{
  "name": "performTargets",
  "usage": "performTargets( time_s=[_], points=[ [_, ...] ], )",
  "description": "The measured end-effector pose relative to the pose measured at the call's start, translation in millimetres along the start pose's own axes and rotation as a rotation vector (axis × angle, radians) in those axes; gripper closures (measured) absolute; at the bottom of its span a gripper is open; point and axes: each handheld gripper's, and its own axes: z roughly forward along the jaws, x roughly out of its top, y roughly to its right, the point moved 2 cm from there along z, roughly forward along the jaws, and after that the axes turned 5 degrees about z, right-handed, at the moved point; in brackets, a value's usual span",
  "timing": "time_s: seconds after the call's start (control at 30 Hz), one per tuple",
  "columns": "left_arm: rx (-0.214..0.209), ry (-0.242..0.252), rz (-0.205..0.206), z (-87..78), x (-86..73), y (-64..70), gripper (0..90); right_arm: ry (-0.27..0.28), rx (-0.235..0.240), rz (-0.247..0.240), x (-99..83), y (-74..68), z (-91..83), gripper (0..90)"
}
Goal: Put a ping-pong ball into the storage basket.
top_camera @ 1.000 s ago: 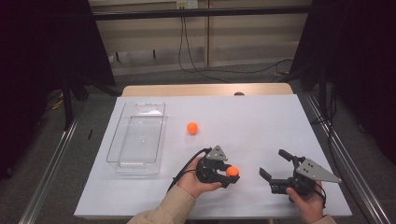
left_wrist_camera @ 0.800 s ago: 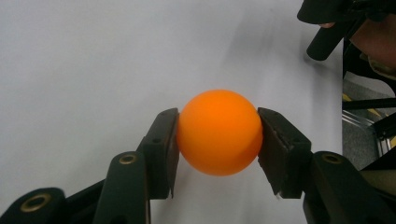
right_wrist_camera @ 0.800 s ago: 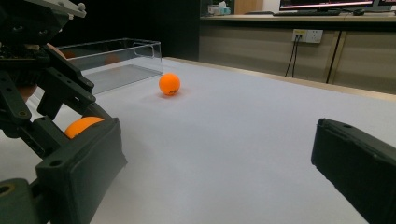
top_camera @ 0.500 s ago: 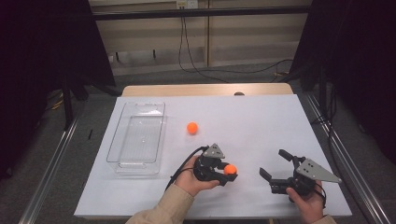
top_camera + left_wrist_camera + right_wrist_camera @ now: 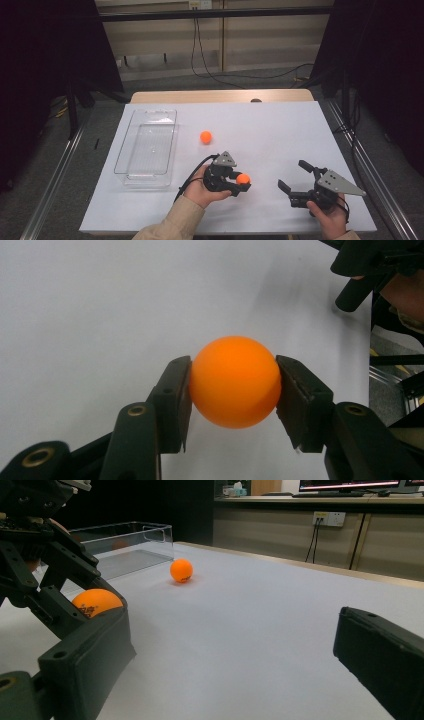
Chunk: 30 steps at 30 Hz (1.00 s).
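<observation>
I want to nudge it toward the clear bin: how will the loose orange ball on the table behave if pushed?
The loose orange ball is smooth and round on flat white table, so it will probably roll freely and may overshoot. It looks like a table-tennis ball, likely light. The clear bin has raised walls, likely blocking it.

Beyond my white table I see a wood-panelled wall, dark curtains, grey floor.

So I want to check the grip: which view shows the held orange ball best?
The left gripper view: the held ball sits large between both jaws of the left tool. The high view shows it small; the right gripper view shows it partly hidden.
</observation>
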Motion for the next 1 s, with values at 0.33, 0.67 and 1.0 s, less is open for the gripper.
performTargets(
  time_s=[0.33,0.67,1.0],
  points=[
    [0.006,0.007,-0.01,-4.7,0.0,-3.7,50.8,0.001,0.001,-0.001,0.1,0.1,0.0,1.9],
    [0.016,0.008,-0.01,-8.3,0.0,-6.7,50.8,0.002,0.0,0.001,0.3,0.0,-0.1,1.9],
    [0.02,0.008,-0.019,-13.1,0.5,-9.1,50.8,0.002,0.0,0.0,0.3,0.1,-0.2,2.0]
  ],
)
